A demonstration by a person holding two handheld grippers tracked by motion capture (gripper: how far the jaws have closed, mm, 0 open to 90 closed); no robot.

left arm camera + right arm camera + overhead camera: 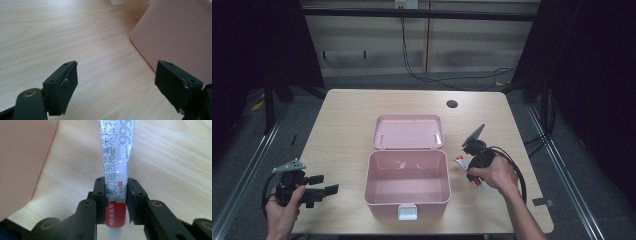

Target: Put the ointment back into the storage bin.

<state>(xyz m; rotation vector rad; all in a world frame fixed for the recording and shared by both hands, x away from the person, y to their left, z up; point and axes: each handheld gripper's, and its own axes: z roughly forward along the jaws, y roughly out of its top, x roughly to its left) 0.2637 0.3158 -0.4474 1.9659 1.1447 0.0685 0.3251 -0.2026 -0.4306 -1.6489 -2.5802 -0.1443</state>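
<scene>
The white-and-red ointment tube [117, 182] is clamped crosswise between the narrowed jaws of the right gripper [115, 202], beside the open pink plastic storage box [407, 186] on the light wooden table [342, 120]. The tube is picked up; placing it in the empty box appears to remain. The print reads "999" with Chinese characters. The left gripper [116, 85] idles wide open.

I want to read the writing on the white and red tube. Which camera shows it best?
The right gripper view: the tube stands close up, pinched between the right claw's pads, print readable. The high view shows it tiny beside the pink box.
</scene>
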